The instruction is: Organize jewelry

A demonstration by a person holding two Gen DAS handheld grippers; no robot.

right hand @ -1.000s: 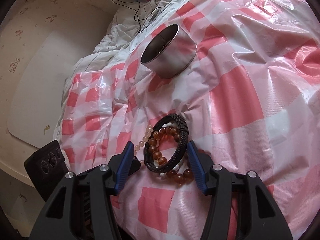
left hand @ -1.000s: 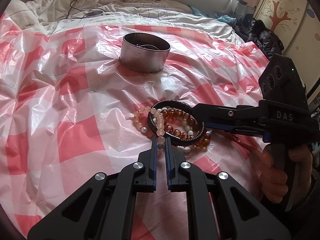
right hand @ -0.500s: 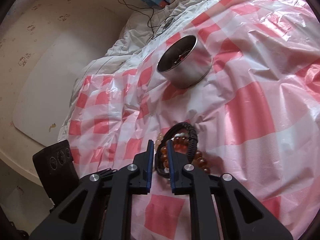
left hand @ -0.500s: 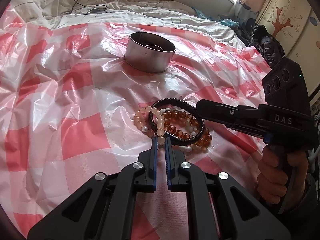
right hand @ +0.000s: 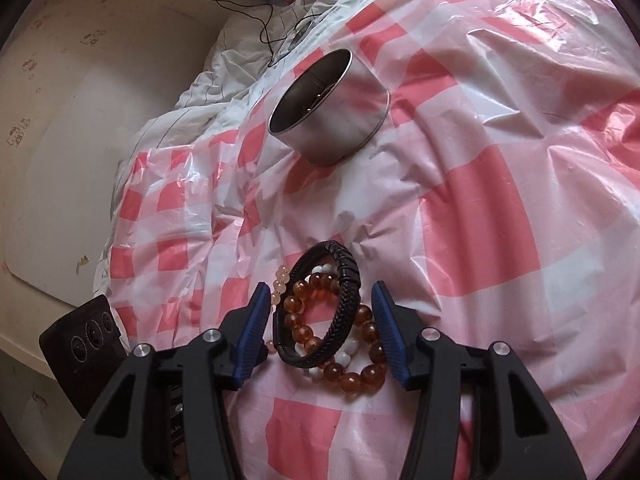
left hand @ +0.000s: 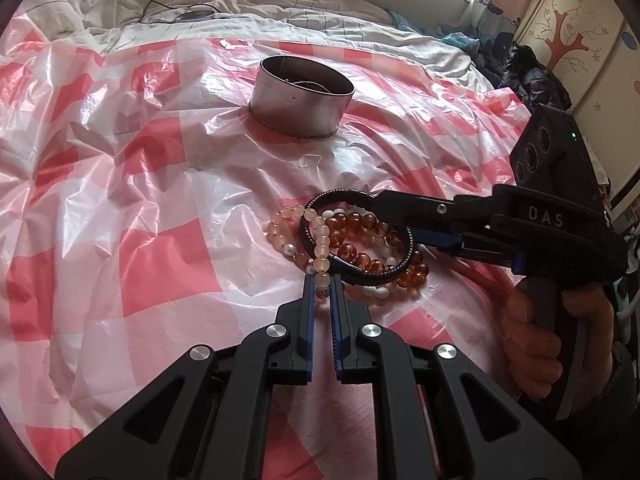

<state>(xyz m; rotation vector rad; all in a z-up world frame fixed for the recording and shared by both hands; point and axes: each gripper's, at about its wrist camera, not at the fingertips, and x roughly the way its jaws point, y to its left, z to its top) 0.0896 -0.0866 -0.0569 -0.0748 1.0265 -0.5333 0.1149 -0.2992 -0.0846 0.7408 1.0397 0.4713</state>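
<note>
A tangle of bracelets lies on the red-and-white checked plastic sheet (left hand: 160,208): a black braided bracelet (right hand: 344,276), an amber bead bracelet (right hand: 352,376), white beads (right hand: 352,346) and a pale pink bead bracelet (left hand: 320,236). My left gripper (left hand: 322,284) is shut on the near end of the pink bead bracelet. My right gripper (right hand: 320,296) straddles the pile, its jaws opening, with the black and amber bracelets between the blue pads but not pressed. Beyond the pile stands a round metal tin (left hand: 300,108), open at the top.
The sheet covers a bed with rumpled white bedding (left hand: 240,12) and a black cable (right hand: 256,12) at the far side. A hand (left hand: 536,344) holds the right gripper's handle. A wardrobe with a tree picture (left hand: 568,36) stands at the right.
The right gripper's jaws were wide, closed narrow at the pile's near edge, and now stand wide again around the bracelets. The left gripper has kept its hold on the pink beads.
</note>
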